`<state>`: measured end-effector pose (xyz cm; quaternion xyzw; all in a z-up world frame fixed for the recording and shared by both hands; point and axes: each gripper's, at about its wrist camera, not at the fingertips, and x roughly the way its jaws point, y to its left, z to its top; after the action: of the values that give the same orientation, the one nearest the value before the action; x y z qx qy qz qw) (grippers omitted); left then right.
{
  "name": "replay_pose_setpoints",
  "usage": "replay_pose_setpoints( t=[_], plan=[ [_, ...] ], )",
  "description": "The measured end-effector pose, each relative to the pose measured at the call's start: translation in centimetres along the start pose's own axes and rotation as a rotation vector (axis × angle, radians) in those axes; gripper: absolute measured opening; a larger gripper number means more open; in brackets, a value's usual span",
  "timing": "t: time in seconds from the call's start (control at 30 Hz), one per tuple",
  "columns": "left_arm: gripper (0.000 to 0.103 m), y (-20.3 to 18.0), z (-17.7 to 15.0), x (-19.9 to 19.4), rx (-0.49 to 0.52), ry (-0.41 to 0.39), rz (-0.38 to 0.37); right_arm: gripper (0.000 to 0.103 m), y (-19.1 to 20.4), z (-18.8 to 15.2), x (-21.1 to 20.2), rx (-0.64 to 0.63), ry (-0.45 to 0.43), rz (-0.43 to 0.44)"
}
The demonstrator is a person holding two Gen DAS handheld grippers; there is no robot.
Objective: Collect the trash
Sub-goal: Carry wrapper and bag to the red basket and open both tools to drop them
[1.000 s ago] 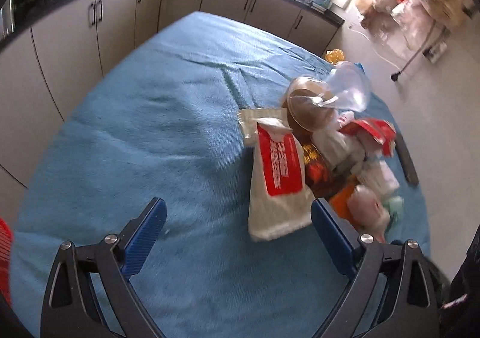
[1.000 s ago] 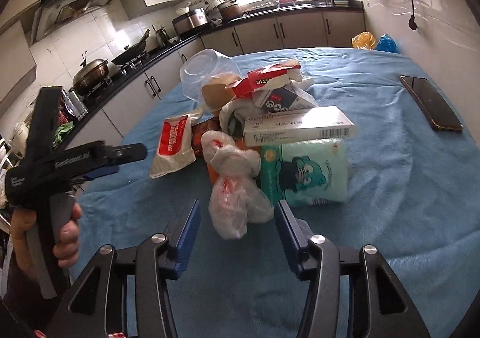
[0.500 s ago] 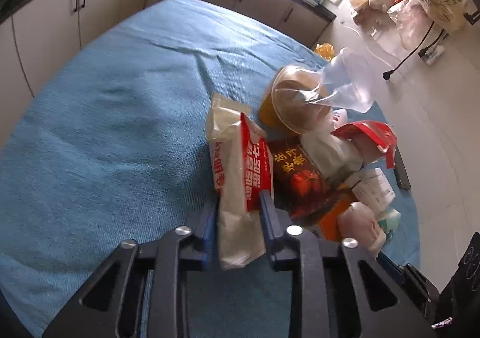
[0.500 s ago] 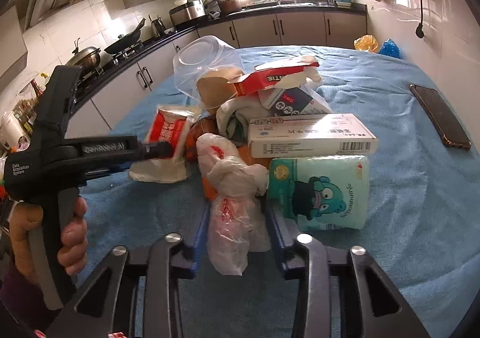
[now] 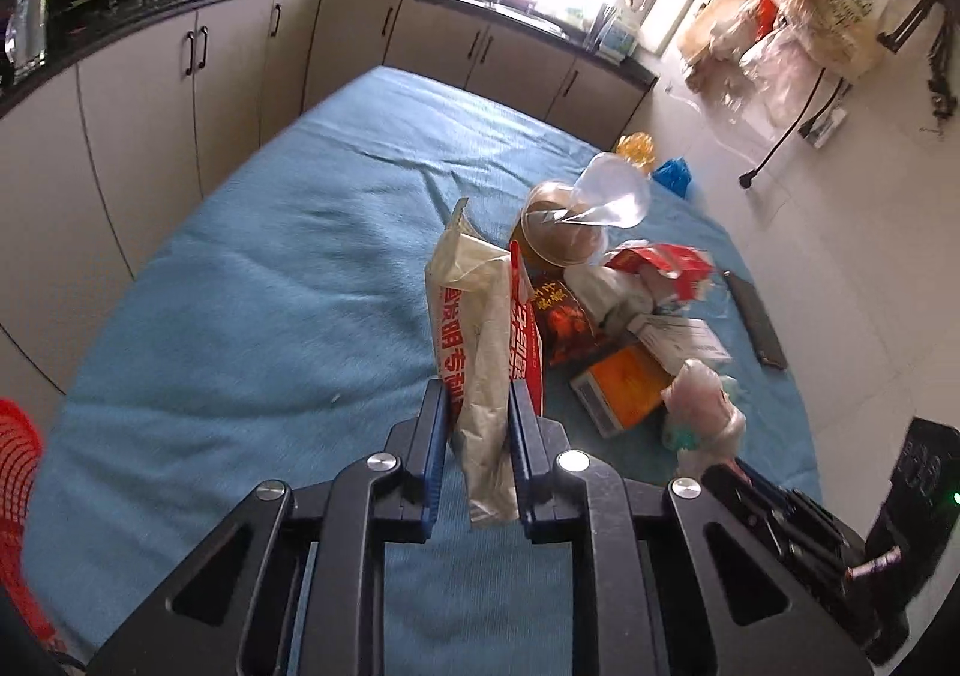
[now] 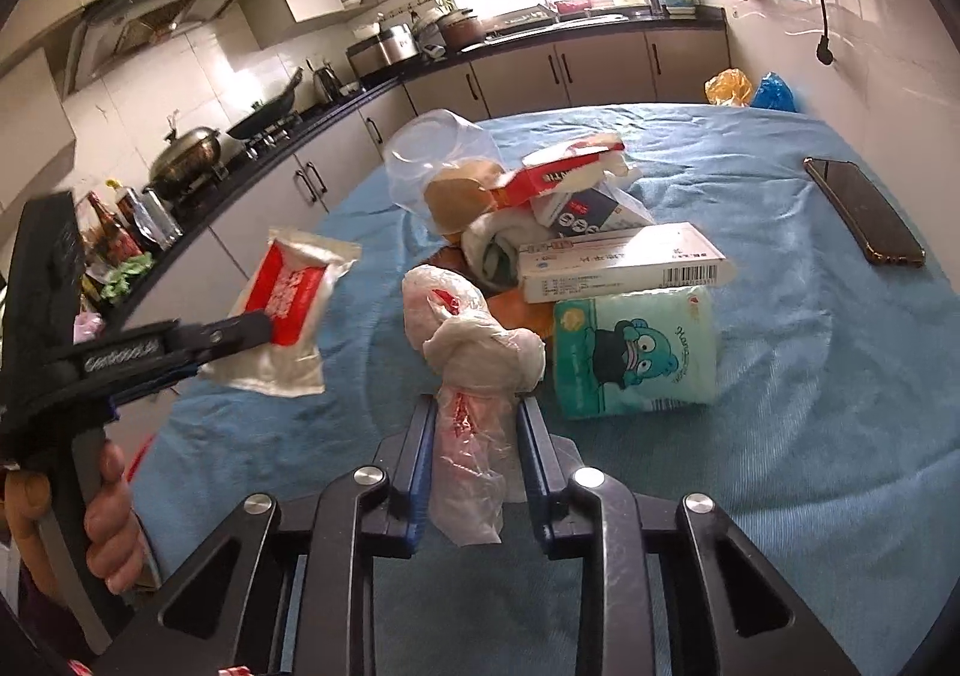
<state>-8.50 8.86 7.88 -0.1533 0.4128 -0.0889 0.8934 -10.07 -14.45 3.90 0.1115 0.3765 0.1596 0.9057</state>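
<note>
Mid-pickup, with both pieces of trash already gripped. Left gripper (image 5: 479,424) pinching the white-and-red packet (image 5: 480,340) near its lower end; jaws have just been closing, pads now pressed on its crumpled sides. Packet lifted clear of the blue-covered surface (image 5: 252,304), seen hanging in the air to the left of the pile in the right wrist view, long axis running from the pads up and away toward the torn, open top. Right gripper (image 6: 474,430) likewise just closed on the knotted plastic bag (image 6: 474,352), pinching its loose tail; knot and bulging body pointing forward from the jaws toward the pile, long axis roughly in line with the fingers. Bag probably touching or barely off the cloth, hard to tell under the jaws. Remaining heap just beyond: tissue pack (image 6: 636,352), long white box (image 6: 624,262), clear plastic cup (image 6: 438,153). Next move likely calls for lifting both clear and carrying them to a bin, perhaps the red basket (image 5: 18,454) at the left edge, without snagging the pile or loosening either pinch.
</note>
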Motion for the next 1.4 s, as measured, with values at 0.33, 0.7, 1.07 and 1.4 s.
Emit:
replay_pose_setpoints(
  t=[0.33, 0.7, 1.07, 1.4],
  plan=[
    [0.019, 6.4, -3.3, -9.9, -0.070, -0.126, 0.114, 0.028, 5.4, -0.6, -1.7, -0.087, 0.006, 0.100],
    [0.019, 20.1, -7.9, -15.6, -0.258, -0.153, 0.445, 0.028, 21.1, -2.3, 5.1, -0.273, 0.188, 0.419],
    [0.019, 28.6, -10.9, -14.1, -0.375, -0.061, 0.519, 0.029, 35.3, -4.2, 14.6, -0.411, 0.379, 0.584],
    [0.040, 30.5, -11.5, -14.8, -0.425, -0.071, 0.489, 0.043, 38.2, -6.4, 19.5, -0.373, 0.496, 0.588]
  ],
)
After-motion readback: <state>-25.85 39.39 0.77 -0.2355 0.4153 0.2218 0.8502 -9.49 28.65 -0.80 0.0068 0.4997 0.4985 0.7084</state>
